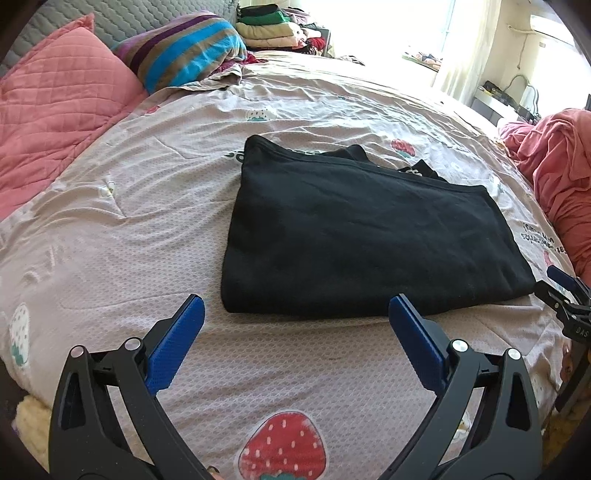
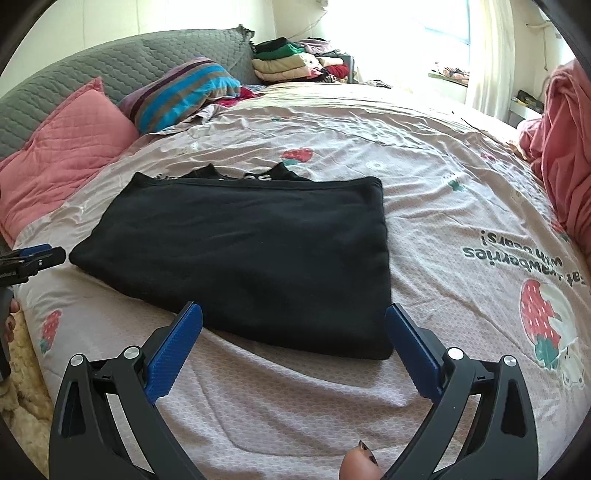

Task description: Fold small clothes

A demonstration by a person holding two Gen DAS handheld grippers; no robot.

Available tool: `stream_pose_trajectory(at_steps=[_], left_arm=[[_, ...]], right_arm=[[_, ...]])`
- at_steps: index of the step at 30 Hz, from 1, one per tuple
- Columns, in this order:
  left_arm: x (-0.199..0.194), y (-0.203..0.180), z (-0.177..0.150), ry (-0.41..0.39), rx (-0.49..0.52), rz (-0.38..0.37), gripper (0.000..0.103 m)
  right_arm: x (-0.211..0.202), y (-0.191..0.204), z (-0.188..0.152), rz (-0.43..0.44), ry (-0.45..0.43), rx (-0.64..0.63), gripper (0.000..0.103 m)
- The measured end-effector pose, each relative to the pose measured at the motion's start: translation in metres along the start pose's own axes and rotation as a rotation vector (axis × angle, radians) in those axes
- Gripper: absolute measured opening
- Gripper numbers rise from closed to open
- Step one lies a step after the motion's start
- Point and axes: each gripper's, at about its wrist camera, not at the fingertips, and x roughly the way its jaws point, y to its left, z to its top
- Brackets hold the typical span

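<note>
A black garment [image 1: 362,236] lies folded in a flat rectangle on the strawberry-print bedcover [image 1: 147,206]; it also shows in the right wrist view [image 2: 251,258]. My left gripper [image 1: 295,310] is open and empty, just short of the garment's near edge at its left corner. My right gripper [image 2: 293,317] is open and empty, with its fingertips over the garment's near right corner. The right gripper's tip [image 1: 561,291] shows at the right edge of the left wrist view; the left gripper's tip [image 2: 33,258] shows at the left edge of the right wrist view.
Pink quilted pillows [image 1: 55,110] and a striped pillow [image 1: 184,51] lie at the head of the bed. A stack of folded clothes [image 1: 273,26] sits at the far end. A pink blanket [image 1: 554,166] is bunched at the right.
</note>
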Motion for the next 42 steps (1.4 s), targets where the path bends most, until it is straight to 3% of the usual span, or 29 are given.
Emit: stream_pose_trajectory(at_steps=[42], left_arm=[[-0.023,0.089,-0.009,-0.062,-0.191,0.09,0.093]], right_arm=[[0.028,0.147,0.024,0.17,-0.011,-0.286,0.098]])
